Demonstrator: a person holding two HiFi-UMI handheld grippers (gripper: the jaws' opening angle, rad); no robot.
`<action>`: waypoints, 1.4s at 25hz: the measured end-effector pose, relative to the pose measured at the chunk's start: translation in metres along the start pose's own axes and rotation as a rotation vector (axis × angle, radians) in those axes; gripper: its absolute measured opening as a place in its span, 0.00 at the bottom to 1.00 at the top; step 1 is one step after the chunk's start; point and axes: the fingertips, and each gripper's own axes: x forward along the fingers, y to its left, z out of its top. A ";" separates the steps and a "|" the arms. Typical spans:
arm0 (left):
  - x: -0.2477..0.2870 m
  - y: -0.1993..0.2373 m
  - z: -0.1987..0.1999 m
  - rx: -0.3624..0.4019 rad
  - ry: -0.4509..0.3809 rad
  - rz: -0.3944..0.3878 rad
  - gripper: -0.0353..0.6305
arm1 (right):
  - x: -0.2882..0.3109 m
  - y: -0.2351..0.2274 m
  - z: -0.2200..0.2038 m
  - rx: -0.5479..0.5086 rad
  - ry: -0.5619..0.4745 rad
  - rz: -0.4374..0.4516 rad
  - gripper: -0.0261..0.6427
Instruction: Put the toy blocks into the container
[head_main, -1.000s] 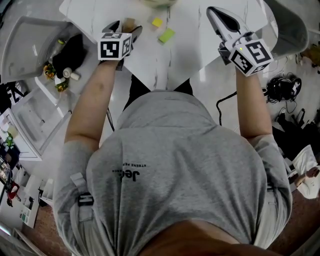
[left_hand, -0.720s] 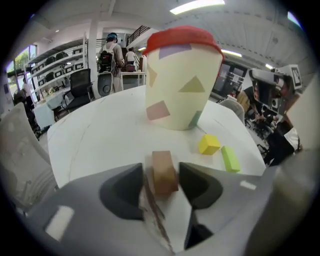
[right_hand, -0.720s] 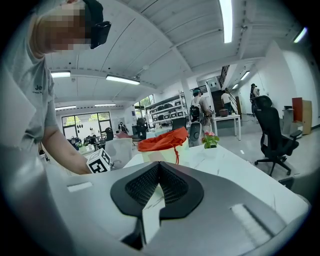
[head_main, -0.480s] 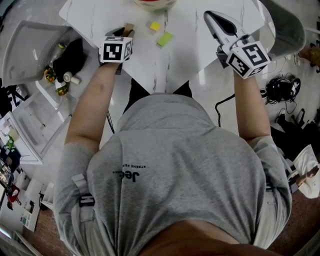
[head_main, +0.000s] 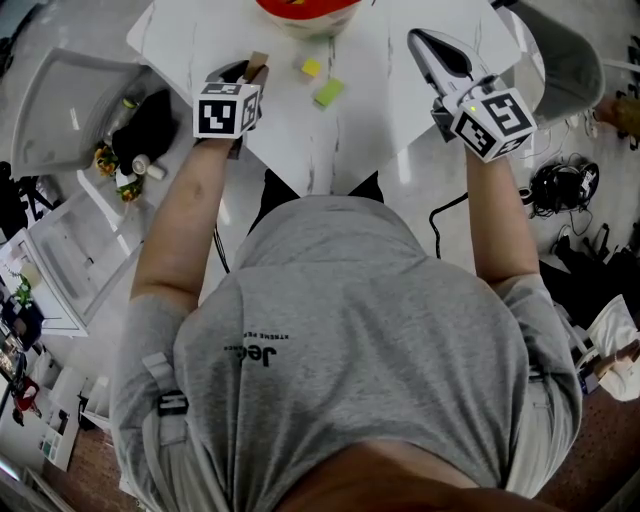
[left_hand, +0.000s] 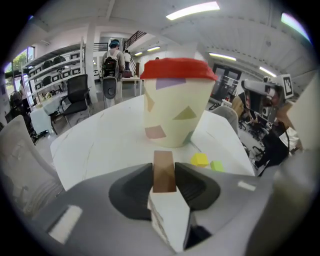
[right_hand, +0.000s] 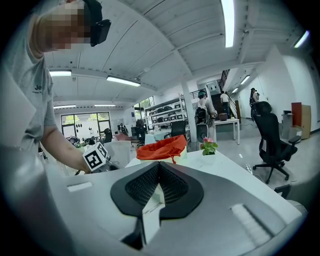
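My left gripper is shut on a brown block, which stands upright between the pads; in the head view the brown block pokes out beyond the left gripper at the table's left side. A cream container with a red rim stands straight ahead of it, at the table's far edge. A yellow block and a green block lie loose on the table between the grippers. My right gripper hovers to the right, shut and empty.
The white table ends in a pointed near corner just in front of the person's chest. Grey chairs flank it left and right. Cables and clutter lie on the floor. A small potted plant stands beside the container.
The left gripper's jaws, open around the brown block a second ago, have closed on it. The red-rimmed container has come into the head view. The right gripper has barely moved.
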 end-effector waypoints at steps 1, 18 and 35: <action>-0.006 0.000 0.008 0.001 -0.016 0.000 0.34 | 0.000 0.000 0.003 -0.002 -0.004 0.000 0.04; -0.095 -0.022 0.189 0.136 -0.304 -0.058 0.34 | -0.005 -0.013 0.054 -0.046 -0.067 -0.034 0.04; -0.032 -0.052 0.243 0.239 -0.224 -0.101 0.34 | -0.024 -0.041 0.066 -0.053 -0.083 -0.083 0.04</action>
